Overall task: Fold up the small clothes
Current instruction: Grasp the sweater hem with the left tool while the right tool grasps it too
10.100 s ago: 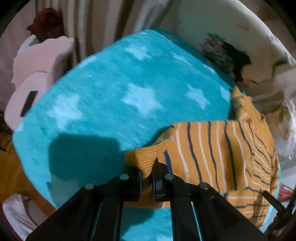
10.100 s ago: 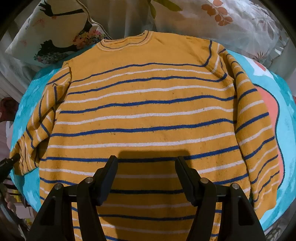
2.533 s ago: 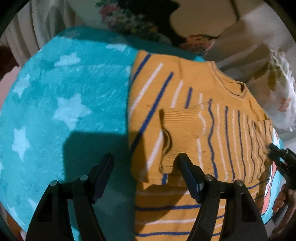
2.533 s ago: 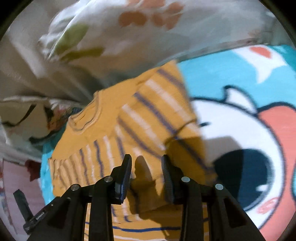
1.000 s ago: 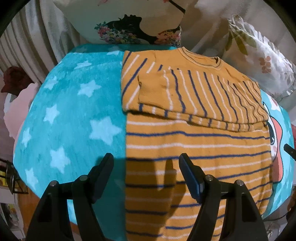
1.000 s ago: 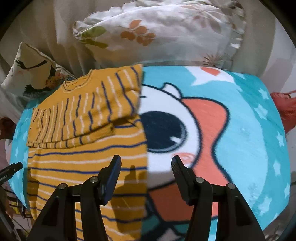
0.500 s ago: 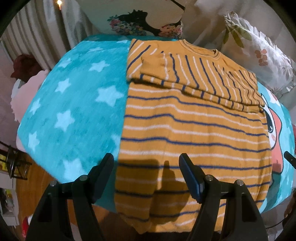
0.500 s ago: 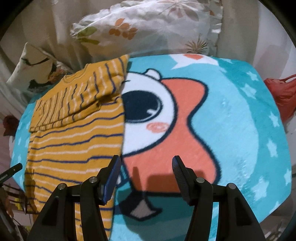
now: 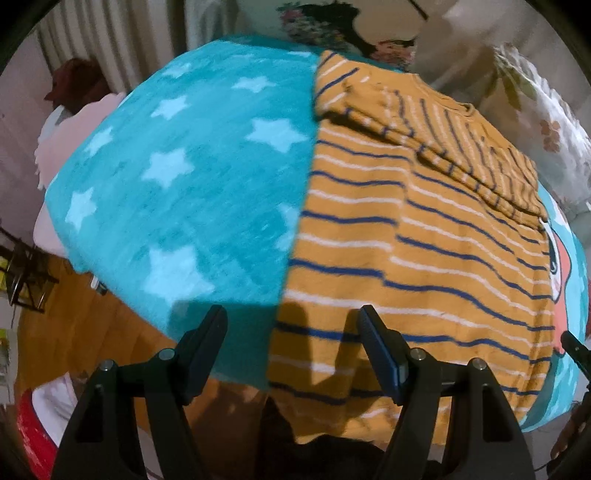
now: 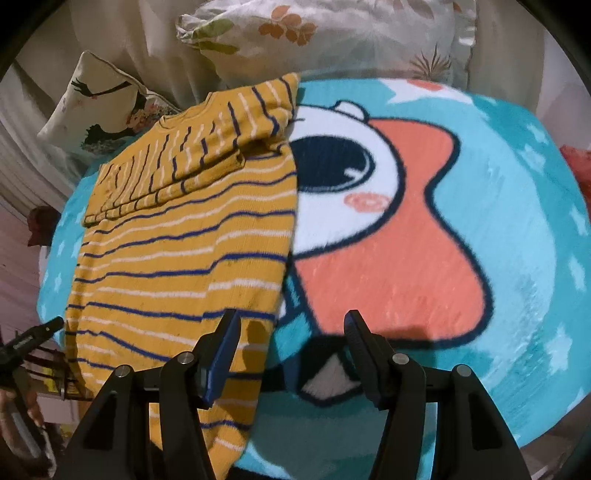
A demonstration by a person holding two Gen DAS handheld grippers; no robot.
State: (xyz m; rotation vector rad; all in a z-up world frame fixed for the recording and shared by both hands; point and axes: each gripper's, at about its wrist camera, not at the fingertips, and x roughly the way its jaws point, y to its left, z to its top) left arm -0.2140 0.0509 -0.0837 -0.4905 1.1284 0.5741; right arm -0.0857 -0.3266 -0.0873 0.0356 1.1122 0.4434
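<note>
An orange sweater (image 9: 406, 229) with blue and white stripes lies flat on a teal blanket (image 9: 192, 177). Both sleeves are folded across its chest. Its hem hangs over the near edge of the bed. My left gripper (image 9: 291, 347) is open and empty, just above the sweater's lower left corner. My right gripper (image 10: 290, 350) is open and empty, just above the sweater's lower right corner (image 10: 236, 369), its left finger over the fabric. The sweater (image 10: 184, 240) fills the left of the right wrist view.
The blanket (image 10: 517, 221) has white stars and a cartoon face in white and coral (image 10: 388, 258). Floral pillows (image 10: 332, 33) and a printed cushion (image 10: 99, 107) stand behind the sweater. A pink stool (image 9: 74, 140) and wooden floor (image 9: 74, 325) lie to the left.
Both grippers have drawn back from the sleeves to the sweater's near hem, each over one lower corner. Both stay open. The sweater has not moved in the last second.
</note>
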